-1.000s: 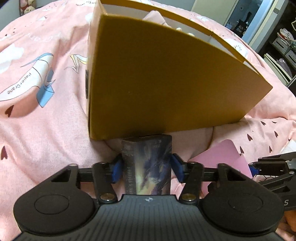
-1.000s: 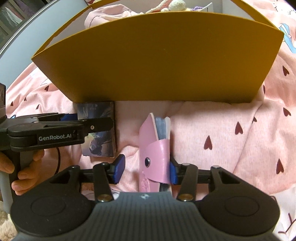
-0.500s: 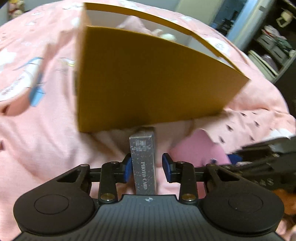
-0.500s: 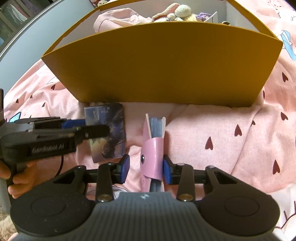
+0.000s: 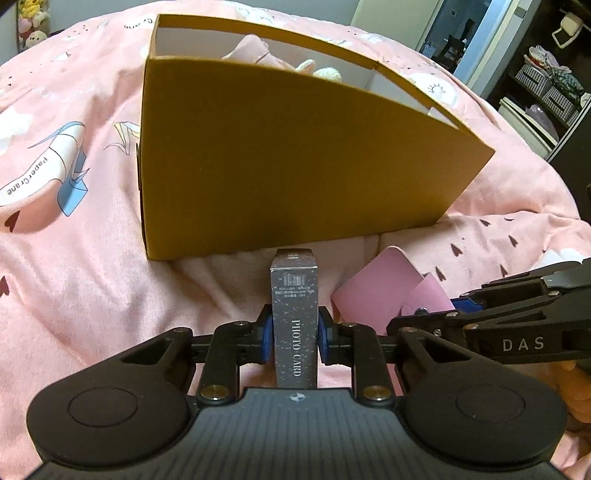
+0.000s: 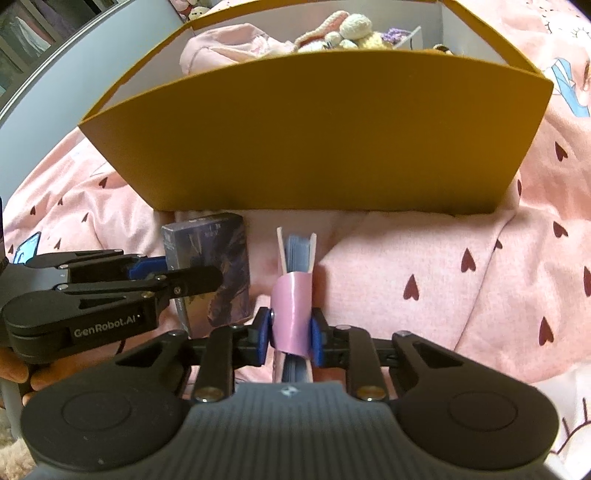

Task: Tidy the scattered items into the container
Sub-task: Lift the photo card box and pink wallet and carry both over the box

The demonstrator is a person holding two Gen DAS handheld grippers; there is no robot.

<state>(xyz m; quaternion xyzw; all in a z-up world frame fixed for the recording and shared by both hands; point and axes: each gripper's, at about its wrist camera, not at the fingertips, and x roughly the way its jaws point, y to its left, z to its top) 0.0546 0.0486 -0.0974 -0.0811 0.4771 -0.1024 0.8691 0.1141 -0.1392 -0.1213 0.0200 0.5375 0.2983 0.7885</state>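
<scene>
photo card box (image 5: 294,317) stands on edge on pink bedspread (image 5: 92,266), just before brown container (image 5: 295,166) | left gripper (image 5: 294,334) jaws just closed, pads pinching its sides | pink card holder (image 6: 293,291) beside it on edge, right gripper (image 6: 289,334) jaws just closed, pinching it | plush toys (image 6: 347,31) inside container

Tall box wall (image 5: 295,166) blocks ahead; passage above rim.
</scene>
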